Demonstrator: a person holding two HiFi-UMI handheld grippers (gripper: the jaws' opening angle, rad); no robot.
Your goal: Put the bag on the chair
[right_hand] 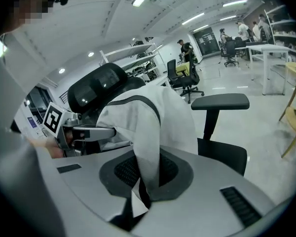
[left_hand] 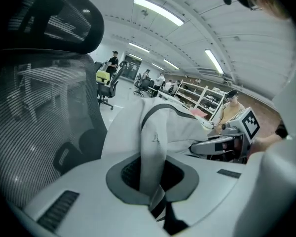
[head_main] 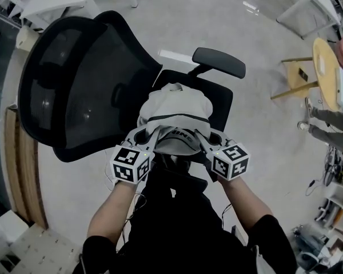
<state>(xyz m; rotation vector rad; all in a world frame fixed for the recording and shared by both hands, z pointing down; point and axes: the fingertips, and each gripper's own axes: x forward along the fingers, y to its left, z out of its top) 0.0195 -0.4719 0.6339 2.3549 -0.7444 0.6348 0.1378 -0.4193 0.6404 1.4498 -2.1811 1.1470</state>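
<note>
The bag is soft, matt pale-grey cloth with dark trim. The chair has a black mesh back and a matt plastic armrest; the floor is glossy.

Chair seat mostly out of sight under the bag

Seen from above: one grey bag, one black office chair. Two tongs: left tongs, right tongs.

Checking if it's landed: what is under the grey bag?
The black chair seat shows below the bag, past its far and right edges. The bag covers the seat's middle, so contact cannot be seen.
</note>
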